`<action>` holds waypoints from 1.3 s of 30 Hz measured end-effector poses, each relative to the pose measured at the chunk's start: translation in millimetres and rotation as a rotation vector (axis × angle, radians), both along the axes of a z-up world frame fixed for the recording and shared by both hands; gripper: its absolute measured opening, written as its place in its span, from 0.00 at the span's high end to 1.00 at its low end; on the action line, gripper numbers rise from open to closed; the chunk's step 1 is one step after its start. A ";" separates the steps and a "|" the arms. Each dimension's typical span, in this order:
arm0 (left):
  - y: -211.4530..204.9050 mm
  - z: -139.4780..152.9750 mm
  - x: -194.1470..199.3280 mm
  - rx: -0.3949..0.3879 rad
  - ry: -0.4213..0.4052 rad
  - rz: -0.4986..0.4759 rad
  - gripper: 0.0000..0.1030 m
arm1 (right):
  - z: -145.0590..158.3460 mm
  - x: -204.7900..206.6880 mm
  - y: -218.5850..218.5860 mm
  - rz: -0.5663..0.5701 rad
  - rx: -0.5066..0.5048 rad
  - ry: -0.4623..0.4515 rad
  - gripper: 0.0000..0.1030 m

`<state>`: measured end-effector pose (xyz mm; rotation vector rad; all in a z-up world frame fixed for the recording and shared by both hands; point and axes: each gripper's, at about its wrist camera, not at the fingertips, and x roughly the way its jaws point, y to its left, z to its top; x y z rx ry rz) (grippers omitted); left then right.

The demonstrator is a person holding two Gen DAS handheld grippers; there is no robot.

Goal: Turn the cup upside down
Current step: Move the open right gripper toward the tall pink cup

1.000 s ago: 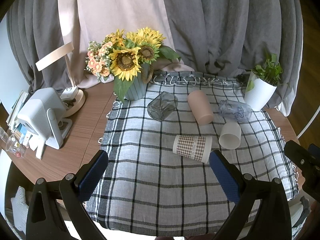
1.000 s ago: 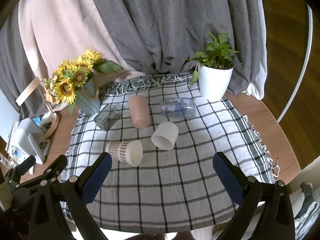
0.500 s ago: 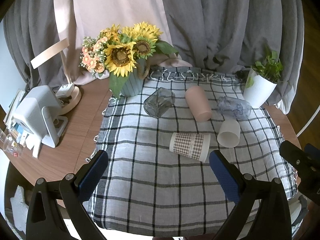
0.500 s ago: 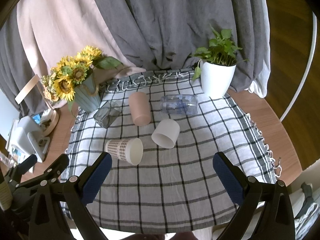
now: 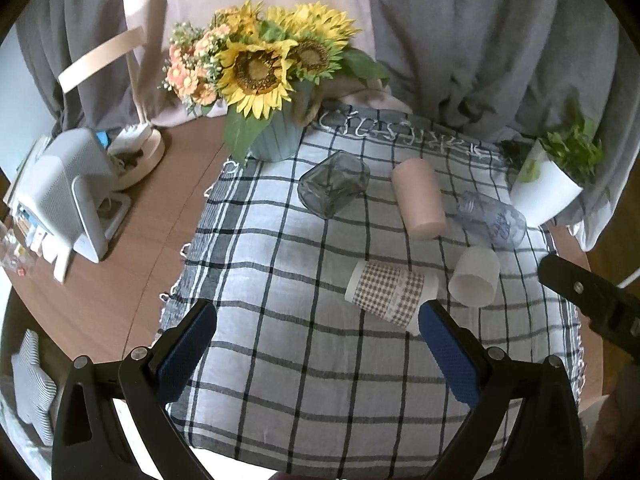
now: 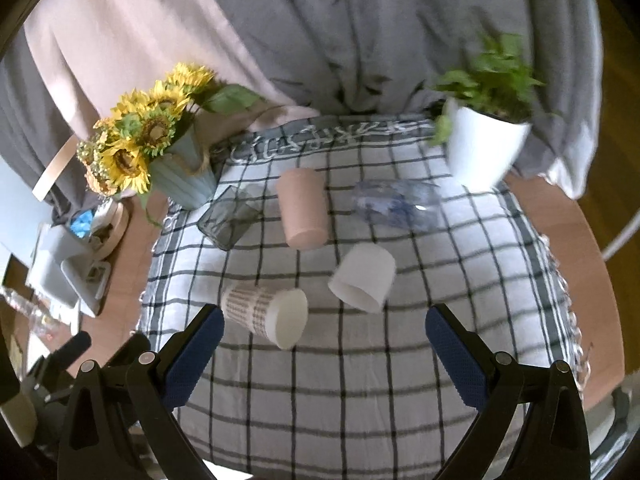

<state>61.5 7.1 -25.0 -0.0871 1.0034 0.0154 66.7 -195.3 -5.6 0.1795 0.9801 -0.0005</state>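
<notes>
Grippers: both are held up over the near side of the table, looking down and forward at the cups.
Left gripper (image 5: 316, 344): its two blue fingers are spread wide apart with nothing between them. Its right blue pad (image 5: 448, 356) sits just in front of the checked cup in the picture, but I cannot tell if they touch.
Right gripper (image 6: 324, 352): its jaws are wide apart too, and they hold nothing. In the left view its black body pokes in from the right edge.
Checked cup (image 5: 390, 298): a paper cup with a brown check print, lying on its side, nearest to both grippers. Its open mouth faces the right side.
White cup (image 5: 475, 282): lying on its side just beside the checked cup, mouth toward the cameras.
Pink cup (image 5: 418, 199): lying on its side farther back.
Gray glass (image 5: 334, 188): tipped over, left of the pink cup.
Clear glass (image 5: 494, 222): on its side near the white plant pot (image 5: 548, 194). It has dark blue writing, too small and blurry to read.
Cloth (image 5: 304, 280): gray and white with dark lines, under all the cups.
Sunflowers (image 5: 260, 72): in a pale blue vase at the back left.
Table (image 5: 120, 280): brown wood, round edge.
</notes>
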 end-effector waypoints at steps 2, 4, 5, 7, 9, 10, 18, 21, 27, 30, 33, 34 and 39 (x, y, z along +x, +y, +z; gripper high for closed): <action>3.8 -0.6 6.4 -0.014 0.009 0.022 0.00 | -2.2 18.6 2.5 0.024 0.011 0.031 0.01; 7.5 -0.7 11.4 -0.023 0.010 0.043 0.00 | -4.2 32.8 7.4 0.042 0.005 0.044 0.01; 9.0 -0.7 14.3 -0.025 0.010 0.052 0.00 | -5.5 38.6 10.2 0.057 0.005 0.053 0.01; 11.7 -1.3 22.6 -0.026 0.018 0.068 0.00 | -9.5 52.3 15.5 0.088 0.009 0.075 0.02; 14.6 -1.7 31.5 -0.032 0.026 0.080 0.00 | -13.6 66.5 20.1 0.118 0.016 0.104 0.03; 16.2 -1.3 35.9 -0.043 0.026 0.085 0.00 | -15.6 74.4 21.7 0.126 0.015 0.118 0.04; 19.7 1.1 72.7 -0.087 0.033 0.133 0.00 | -22.7 141.6 35.2 0.208 0.025 0.230 0.07; 22.8 -3.5 87.9 -0.122 0.054 0.169 0.00 | -27.5 164.4 41.7 0.232 0.010 0.255 0.07; 20.2 -16.6 108.4 -0.131 0.092 0.216 0.00 | -55.0 203.9 45.7 0.245 0.007 0.363 0.11; 16.2 -25.7 116.8 -0.127 0.118 0.214 0.00 | -70.5 219.1 43.9 0.235 0.005 0.398 0.13; 13.4 -37.8 125.4 -0.114 0.148 0.226 0.00 | -87.5 233.4 44.4 0.237 0.000 0.438 0.17; 13.1 -41.2 127.3 -0.115 0.155 0.230 0.00 | -92.1 236.2 43.2 0.233 -0.008 0.447 0.17; 10.3 -59.9 137.0 -0.109 0.203 0.236 0.00 | -116.7 252.0 40.8 0.231 -0.032 0.494 0.20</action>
